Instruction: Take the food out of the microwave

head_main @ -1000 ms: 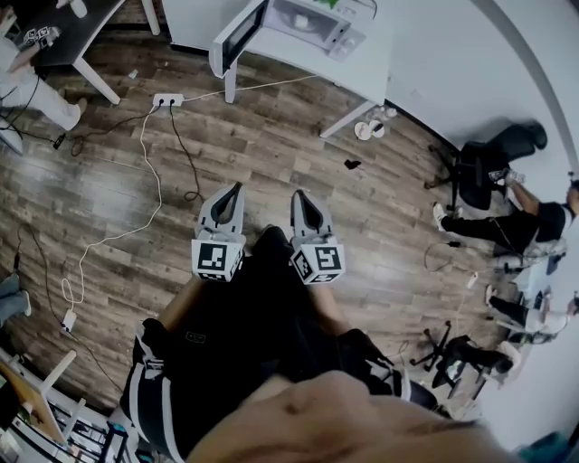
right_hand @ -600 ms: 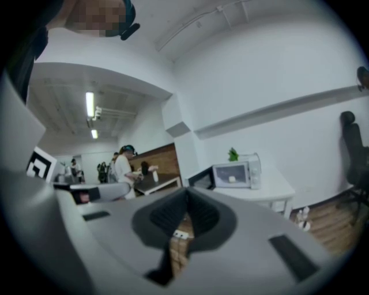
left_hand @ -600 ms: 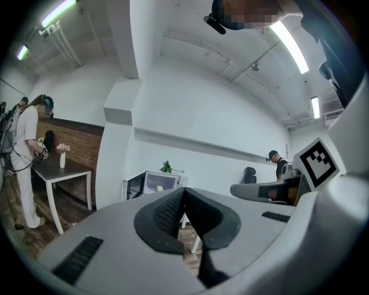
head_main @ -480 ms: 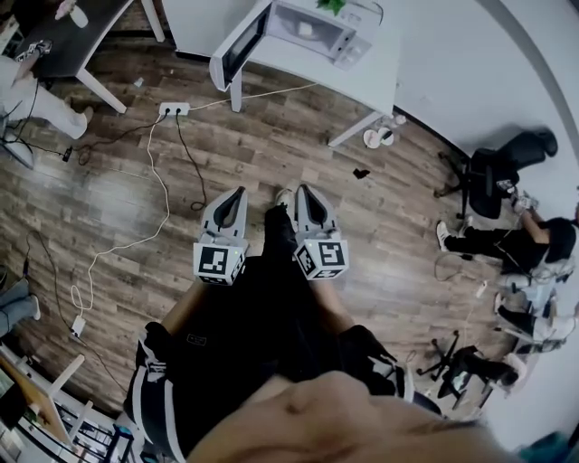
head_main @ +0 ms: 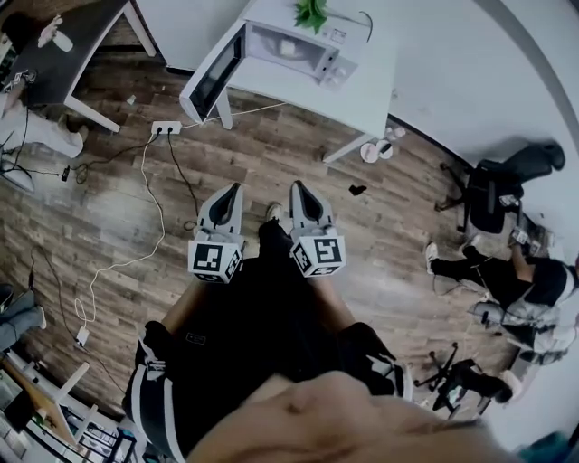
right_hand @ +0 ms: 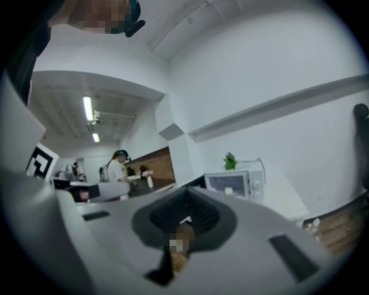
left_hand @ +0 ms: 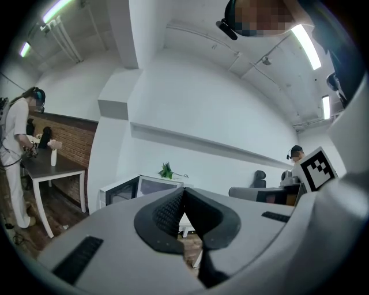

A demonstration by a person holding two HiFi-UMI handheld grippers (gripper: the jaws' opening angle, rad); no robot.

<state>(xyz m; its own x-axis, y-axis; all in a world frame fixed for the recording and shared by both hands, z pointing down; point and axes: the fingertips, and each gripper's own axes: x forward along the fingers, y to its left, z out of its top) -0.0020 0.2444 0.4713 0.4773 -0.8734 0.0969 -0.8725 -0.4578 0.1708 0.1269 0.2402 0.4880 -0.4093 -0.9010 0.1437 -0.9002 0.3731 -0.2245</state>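
Observation:
The white microwave [head_main: 298,50] stands on a white table [head_main: 366,86] at the top of the head view, its door [head_main: 210,80] swung open to the left. A small pale item [right_hand: 229,191] shows inside it in the right gripper view; I cannot tell what it is. The microwave [left_hand: 141,187] also appears far off in the left gripper view. My left gripper [head_main: 233,193] and right gripper [head_main: 298,192] are held side by side over the wooden floor, well short of the table. Both are shut and hold nothing.
A potted plant [head_main: 312,13] sits on top of the microwave. A power strip [head_main: 166,127] and cables trail across the floor at left. A dark table [head_main: 68,41] stands at the top left. Seated people and office chairs [head_main: 493,194] fill the right side.
The microwave and its table have come closer and lower in the head view as I walk toward them. Both grippers keep the same shut pose.

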